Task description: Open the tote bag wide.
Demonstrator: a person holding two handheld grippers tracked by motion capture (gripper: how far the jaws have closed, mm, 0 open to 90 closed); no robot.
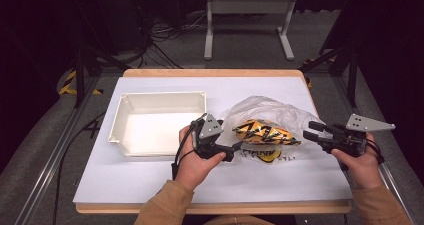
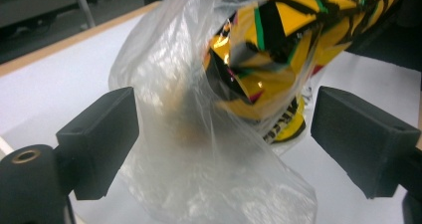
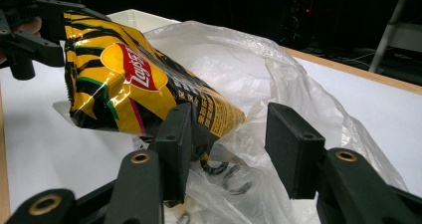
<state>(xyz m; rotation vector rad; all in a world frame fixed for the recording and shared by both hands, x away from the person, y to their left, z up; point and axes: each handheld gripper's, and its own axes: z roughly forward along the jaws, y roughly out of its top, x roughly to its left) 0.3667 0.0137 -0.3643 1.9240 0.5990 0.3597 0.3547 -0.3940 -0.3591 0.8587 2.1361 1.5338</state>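
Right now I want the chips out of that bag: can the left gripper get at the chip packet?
Probably yes: the left gripper stands open facing the chip packet, but the clear plastic bag hangs between its jaws.

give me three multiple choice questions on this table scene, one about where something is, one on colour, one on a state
1. Where does the white tray lie, seen from the high view?
A. left of the plastic bag
B. right of the plastic bag
C. on top of the plastic bag

2. What is the main colour of the chip packet?
A. blue
B. yellow with black stripes
C. plain white

3. How do the jaws of the left gripper stand?
A. pressed flat together
B. clamped on the tray's rim
C. apart, with the plastic bag between them

Answers:
1 A: the tray is to the left of the bag on the table.
2 B: both gripper views show yellow foil with black stripes.
3 C: the left gripper view shows both pads standing clear of the film.
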